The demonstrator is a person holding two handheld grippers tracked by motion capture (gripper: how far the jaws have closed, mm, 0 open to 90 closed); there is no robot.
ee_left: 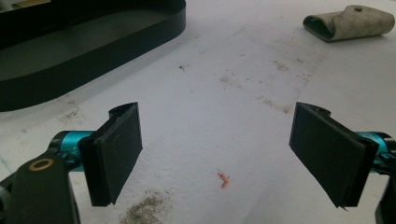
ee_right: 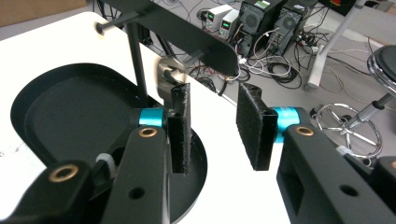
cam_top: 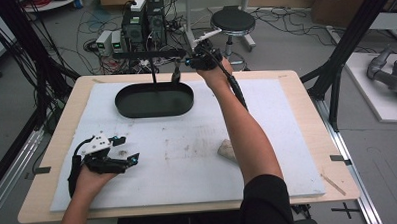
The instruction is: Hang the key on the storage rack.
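- Metal glints on the small hanging piece (ee_right: 167, 74). It seems to hang under the black crossbar (ee_right: 187, 32) of the stand, above the 3 o'clock end of the oval tray (cam_top: 131, 107) at the mat's 12 o'clock edge. What it is, I cannot tell.
- Your right gripper (ee_right: 214, 93) stands about half open and holds nothing. In the right gripper view the piece sits just beyond the left pad, at about 10 o'clock from the gap, not between the pads.
- Slide toward 10 o'clock until it centres in the gap, then close slowly; a hanging thing will likely swing if nudged.
- Keep both pads off the crossbar and the upright post (ee_right: 136, 60), which could tip the stand.
- Your left gripper (ee_left: 217, 112) rests wide open and empty at the 8 o'clock corner of the white mat (cam_top: 287, 139). Leave it parked, well apart from the beige pouch (ee_left: 348, 22).
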